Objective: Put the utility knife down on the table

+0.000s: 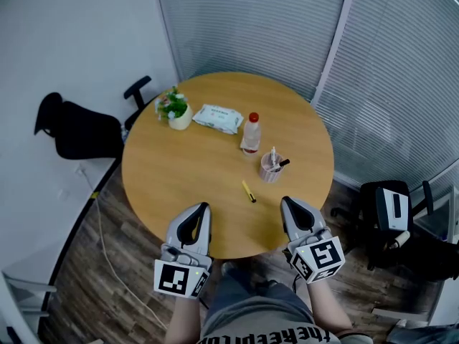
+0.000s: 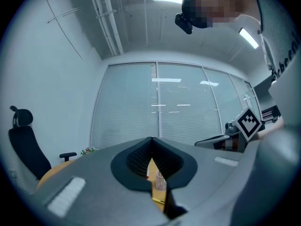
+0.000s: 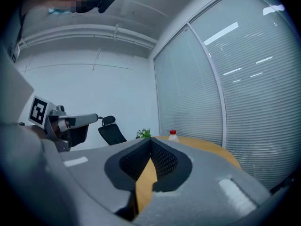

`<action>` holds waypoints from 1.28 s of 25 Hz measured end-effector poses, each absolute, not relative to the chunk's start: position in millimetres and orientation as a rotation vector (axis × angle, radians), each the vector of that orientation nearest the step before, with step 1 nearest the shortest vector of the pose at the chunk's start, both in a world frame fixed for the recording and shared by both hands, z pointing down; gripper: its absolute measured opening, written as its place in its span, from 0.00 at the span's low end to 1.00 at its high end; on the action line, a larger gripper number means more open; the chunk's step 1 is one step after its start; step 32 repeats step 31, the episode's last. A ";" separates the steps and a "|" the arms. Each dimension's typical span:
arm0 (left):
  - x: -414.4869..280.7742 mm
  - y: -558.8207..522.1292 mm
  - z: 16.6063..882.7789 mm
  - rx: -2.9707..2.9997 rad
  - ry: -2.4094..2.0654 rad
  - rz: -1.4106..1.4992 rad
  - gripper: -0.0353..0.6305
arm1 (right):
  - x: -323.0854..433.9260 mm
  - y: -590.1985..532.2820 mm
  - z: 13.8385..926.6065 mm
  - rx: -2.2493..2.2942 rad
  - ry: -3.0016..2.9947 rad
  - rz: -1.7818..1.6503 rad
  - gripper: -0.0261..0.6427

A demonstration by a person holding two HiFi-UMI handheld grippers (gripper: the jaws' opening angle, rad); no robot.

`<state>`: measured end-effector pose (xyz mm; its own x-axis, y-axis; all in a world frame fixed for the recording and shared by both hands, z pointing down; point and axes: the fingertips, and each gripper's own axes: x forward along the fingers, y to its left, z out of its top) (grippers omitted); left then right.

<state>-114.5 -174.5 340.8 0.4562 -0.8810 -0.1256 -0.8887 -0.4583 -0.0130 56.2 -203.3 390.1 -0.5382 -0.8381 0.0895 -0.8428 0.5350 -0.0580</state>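
The yellow utility knife lies flat on the round wooden table, near its front edge. It sits between my two grippers and a little beyond their tips, touching neither. My left gripper is shut and holds nothing. My right gripper is also shut and empty. In the left gripper view the closed left gripper leaves a narrow slit, through which a bit of the knife and the mesh pen cup show. The right gripper shows only tabletop through its slit.
On the table stand a potted plant, a wipes packet, a red-capped bottle and a pen cup. A black office chair is at the left, another chair at the right. Window blinds run behind.
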 end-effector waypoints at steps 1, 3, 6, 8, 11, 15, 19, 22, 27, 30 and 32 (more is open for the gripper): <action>-113.6 -172.5 340.1 -2.611 1.593 0.155 0.07 | 57.5 -201.3 387.3 1.485 -2.714 0.135 0.04; -112.0 -168.9 338.6 -2.605 1.597 0.157 0.07 | 59.4 -197.3 380.8 1.488 -2.728 0.115 0.04; -110.5 -164.3 335.9 -2.594 1.600 0.163 0.07 | 60.2 -190.6 369.8 1.490 -2.755 0.074 0.04; -109.4 -161.4 334.4 -2.588 1.602 0.167 0.07 | 60.4 -185.9 362.1 1.489 -2.772 0.038 0.04; -107.0 -155.2 331.7 -2.580 1.604 0.172 0.07 | 61.2 -178.2 352.5 1.484 -2.792 -0.004 0.04; -103.7 -149.4 330.0 -2.570 1.605 0.176 0.07 | 64.9 -173.3 346.5 1.488 -2.810 -0.014 0.04; -103.0 -146.7 328.5 -2.560 1.613 0.178 0.07 | 66.9 -171.7 343.2 1.485 -2.823 -0.016 0.04; -103.2 -145.6 327.4 -2.553 1.620 0.180 0.07 | 66.9 -170.9 340.6 1.482 -2.832 -0.024 0.04; -101.9 -145.9 327.3 -2.551 1.620 0.182 0.07 | 67.0 -171.0 337.9 1.479 -2.838 -0.040 0.04; -99.3 -146.4 327.9 -2.550 1.619 0.182 0.07 | 69.1 -171.4 338.3 1.477 -2.839 -0.044 0.04; -98.3 -146.5 327.9 -2.550 1.619 0.182 0.07 | 69.9 -171.5 338.4 1.476 -2.840 -0.044 0.04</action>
